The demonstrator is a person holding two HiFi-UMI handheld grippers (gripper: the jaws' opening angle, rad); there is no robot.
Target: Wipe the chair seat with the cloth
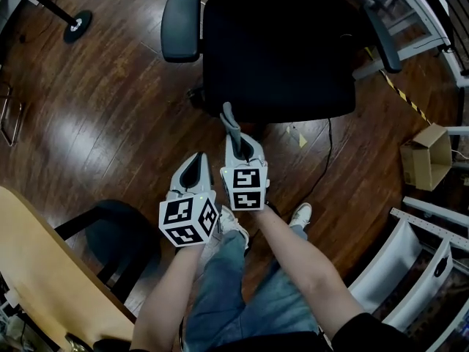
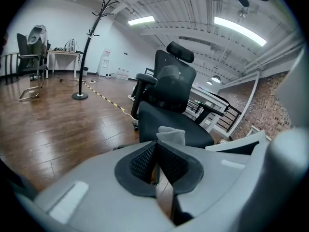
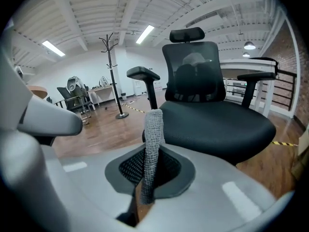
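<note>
Right gripper [image 1: 236, 136] clamps grey cloth [image 1: 228, 116] just short of chair seat [image 1: 278, 57]; left gripper [image 1: 196, 161] closed, empty; cardboard box [image 1: 426, 157] on floor, right.

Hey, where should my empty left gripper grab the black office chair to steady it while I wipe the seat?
Probably the black padded armrest on the left gripper's side: it stands clear of the black chair seat, a long pad open on both flanks, so come down from above and close across its width.
</note>
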